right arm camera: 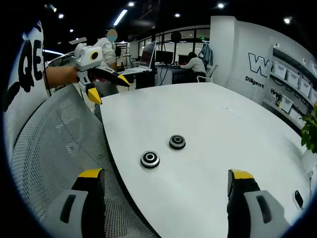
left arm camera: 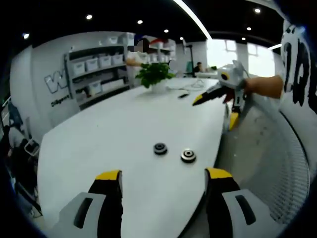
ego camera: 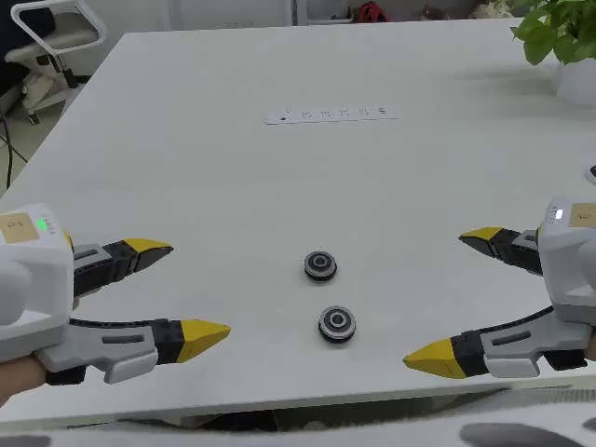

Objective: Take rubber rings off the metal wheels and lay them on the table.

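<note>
**Figure. Opening stage of the ring-removal task, head view with both gripper views.**

Two small round metal wheels are seen lying flat on the white tabletop [ego camera: 233, 168], near its front edge and close to one another but apart. The farther wheel [ego camera: 320, 265] and the nearer wheel [ego camera: 336, 323] each carry a black rubber ring [ego camera: 321, 323] around a bright metal hub; neither ring is yet removed, and no loose ring is seen on the table.

The left gripper [ego camera: 196, 289], grey-bodied with yellow tips, is held left of the wheels with its jaws spread wide and nothing between them. The right gripper [ego camera: 436, 298] is held right of the wheels in the same released condition, jaws apart and empty. Both are well clear of the wheels, which lie between them.

Handling is judged as follows. The wheels are taken to be rigid and rather light, so sliding on the smooth tabletop is expected if they are pushed from one side only. The rings are taken to be soft, stretchy and grippy, seated tightly on the rim. A wheel is best pinched across its outer edge or flat faces by one gripper, while the ring is caught at its outer edge by a jaw tip of the other and rolled off sideways. Too deep a bite would clamp ring and metal together.
</note>
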{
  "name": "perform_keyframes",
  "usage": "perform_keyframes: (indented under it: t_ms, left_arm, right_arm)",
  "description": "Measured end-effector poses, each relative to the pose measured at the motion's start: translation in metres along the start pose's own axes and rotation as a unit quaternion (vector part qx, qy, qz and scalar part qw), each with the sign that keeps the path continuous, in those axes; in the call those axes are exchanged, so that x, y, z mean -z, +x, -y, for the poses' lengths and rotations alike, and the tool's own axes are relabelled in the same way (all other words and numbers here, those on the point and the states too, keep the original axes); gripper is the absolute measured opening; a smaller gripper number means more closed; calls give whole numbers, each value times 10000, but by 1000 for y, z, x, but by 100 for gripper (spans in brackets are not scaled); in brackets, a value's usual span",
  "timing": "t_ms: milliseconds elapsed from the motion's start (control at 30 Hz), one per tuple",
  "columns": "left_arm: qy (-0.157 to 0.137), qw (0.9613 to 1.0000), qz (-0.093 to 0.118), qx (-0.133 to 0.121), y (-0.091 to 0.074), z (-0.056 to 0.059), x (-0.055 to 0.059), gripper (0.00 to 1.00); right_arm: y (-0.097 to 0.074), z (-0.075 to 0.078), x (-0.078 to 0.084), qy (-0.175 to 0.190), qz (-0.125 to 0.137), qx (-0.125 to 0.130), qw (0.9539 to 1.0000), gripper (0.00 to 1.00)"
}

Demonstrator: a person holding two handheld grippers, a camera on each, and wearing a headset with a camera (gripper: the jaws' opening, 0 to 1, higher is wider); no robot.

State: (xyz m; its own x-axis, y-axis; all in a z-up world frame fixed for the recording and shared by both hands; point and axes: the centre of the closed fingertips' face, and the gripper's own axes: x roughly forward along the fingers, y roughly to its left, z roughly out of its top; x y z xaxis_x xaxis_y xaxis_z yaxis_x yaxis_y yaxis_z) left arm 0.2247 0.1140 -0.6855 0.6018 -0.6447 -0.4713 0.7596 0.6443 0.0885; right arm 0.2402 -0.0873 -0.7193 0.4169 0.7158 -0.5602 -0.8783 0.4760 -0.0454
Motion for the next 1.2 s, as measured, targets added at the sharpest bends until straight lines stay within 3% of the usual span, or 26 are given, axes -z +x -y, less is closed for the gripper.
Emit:
perform_keyframes:
  t_ms: [333,800,1200]
  left_arm:
    - [54,9999,112,-24,-1,-1,-3,69]
    - [69,9999,117,10,1,-1,-4,69]
    - [201,9996,170,51,2,-3,-12,69]
  right_arm:
    - [0,-1,3,1,-44,-23,10000,92]
    - [0,2,3,9,-31,21,10000,93]
    - [0,3,-2,-57,9,-13,10000,90]
